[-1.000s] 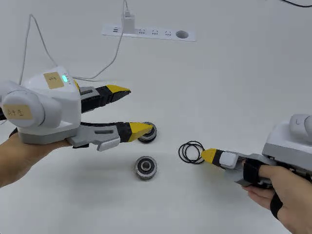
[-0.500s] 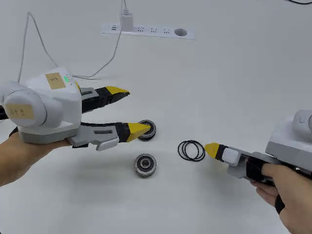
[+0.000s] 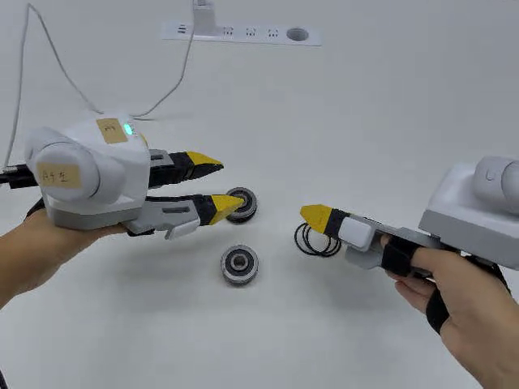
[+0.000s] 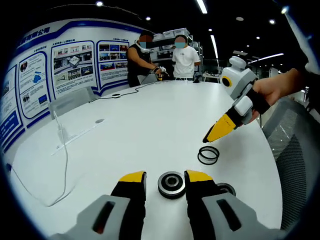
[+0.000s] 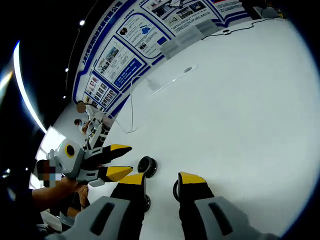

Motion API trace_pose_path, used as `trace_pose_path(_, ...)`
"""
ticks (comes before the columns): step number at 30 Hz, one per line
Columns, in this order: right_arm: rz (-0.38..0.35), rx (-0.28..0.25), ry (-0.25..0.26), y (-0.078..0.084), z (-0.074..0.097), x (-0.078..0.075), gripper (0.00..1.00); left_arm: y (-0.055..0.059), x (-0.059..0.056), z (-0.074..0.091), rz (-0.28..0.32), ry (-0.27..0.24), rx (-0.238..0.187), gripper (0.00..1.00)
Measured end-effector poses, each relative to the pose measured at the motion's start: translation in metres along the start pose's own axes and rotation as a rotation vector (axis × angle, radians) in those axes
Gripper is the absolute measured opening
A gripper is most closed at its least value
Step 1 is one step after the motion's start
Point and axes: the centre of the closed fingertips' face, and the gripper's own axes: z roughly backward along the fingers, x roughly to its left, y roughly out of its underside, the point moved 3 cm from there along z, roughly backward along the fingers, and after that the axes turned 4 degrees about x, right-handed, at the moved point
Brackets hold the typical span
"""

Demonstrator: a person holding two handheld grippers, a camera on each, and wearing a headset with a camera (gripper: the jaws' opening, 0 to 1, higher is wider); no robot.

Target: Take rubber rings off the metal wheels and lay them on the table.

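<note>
The left gripper (image 3: 228, 183), jaws spread open, is bracketing the metal wheel (image 3: 242, 203) at mid-frame while the right gripper (image 5: 161, 181), jaws parted and empty, is hovering by the loose rubber rings (image 3: 319, 241) lying right of centre, so next likely comes clamping that wheel steady

Your white table (image 3: 389, 121) carries two metal wheels, both dark-rimmed: one (image 3: 243, 203) farther from you, the other (image 3: 240, 264) nearer and lying flat, the pair set apart. To their right, a small heap of black rubber rings (image 3: 306, 241) rests loose on the surface. At the far side sits a white power strip (image 3: 243, 33), its white cable (image 3: 183, 69) trailing across the tabletop toward your left.
</note>
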Motion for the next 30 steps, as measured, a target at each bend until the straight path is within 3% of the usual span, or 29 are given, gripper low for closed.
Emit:
trace_pose_path(11, -0.028, 0.011, -0.161, -0.003, -0.026, 0.025, 0.4, 0.009, -0.002, -0.013, -0.01, 0.034, 0.036, 0.26)
trace_pose_path(23, -0.015, 0.044, -0.209, 0.002, -0.041, 0.032, 0.46, 0.013, -0.009, -0.017, -0.028, 0.08, 0.05, 0.22)
trace_pose_path(30, -0.006, 0.053, -0.218, 0.002, -0.046, 0.034, 0.46, 0.014, -0.009, -0.018, -0.028, 0.081, 0.05, 0.2)
